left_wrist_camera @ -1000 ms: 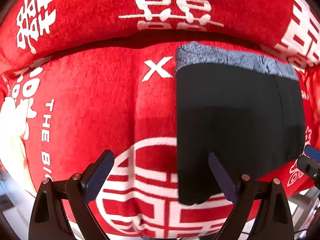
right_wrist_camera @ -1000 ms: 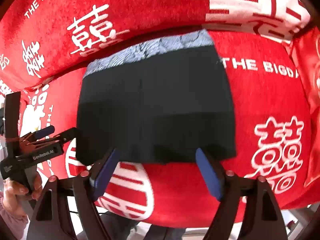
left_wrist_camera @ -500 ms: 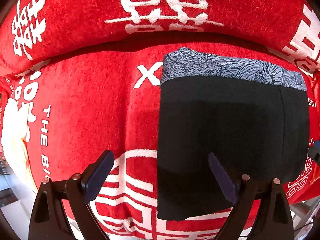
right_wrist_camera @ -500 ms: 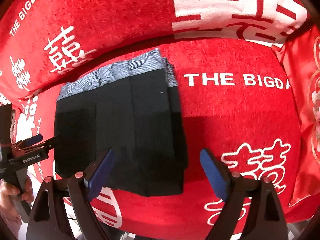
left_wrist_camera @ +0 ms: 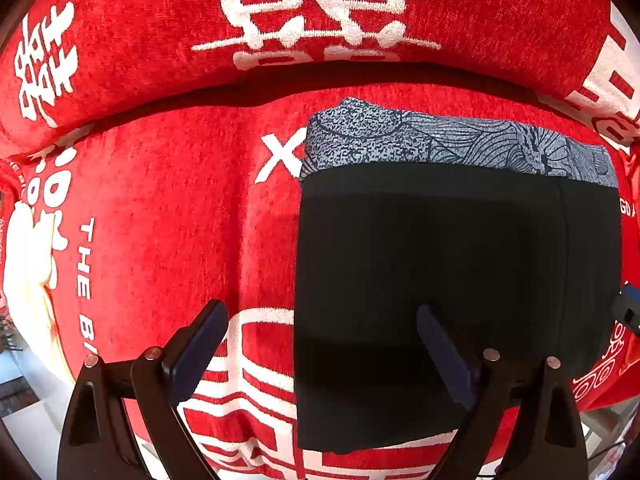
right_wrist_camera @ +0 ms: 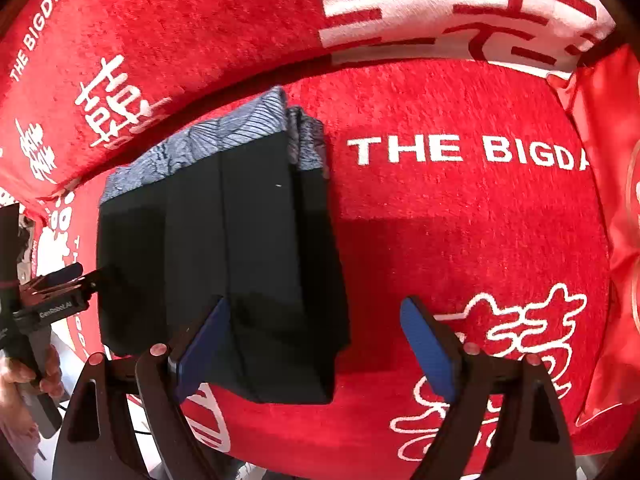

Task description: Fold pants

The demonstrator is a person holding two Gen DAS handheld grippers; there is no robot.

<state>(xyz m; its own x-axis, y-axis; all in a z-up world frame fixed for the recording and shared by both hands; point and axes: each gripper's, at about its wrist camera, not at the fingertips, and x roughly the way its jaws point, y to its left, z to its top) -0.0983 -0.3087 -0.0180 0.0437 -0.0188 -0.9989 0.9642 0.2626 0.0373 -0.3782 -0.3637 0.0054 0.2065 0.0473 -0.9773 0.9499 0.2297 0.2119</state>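
Black pants (left_wrist_camera: 452,288) with a grey patterned waistband (left_wrist_camera: 440,140) lie folded flat into a rectangle on a red sofa seat; they also show in the right wrist view (right_wrist_camera: 240,256). My left gripper (left_wrist_camera: 320,344) is open and empty, held over the pants' near left edge. My right gripper (right_wrist_camera: 316,344) is open and empty, over the pants' near right corner. The left gripper also shows at the left edge of the right wrist view (right_wrist_camera: 76,276), open beside the pants' left edge.
The red sofa cover (right_wrist_camera: 460,240) carries white lettering and characters. A red backrest cushion (left_wrist_camera: 280,20) rises behind the seat. A shiny red cushion (right_wrist_camera: 616,200) stands at the right. The seat's front edge runs just under both grippers.
My right gripper has swung to the right, so the pants slid left in its view. My left gripper has shifted slightly left. Both stayed open and the pants did not move.
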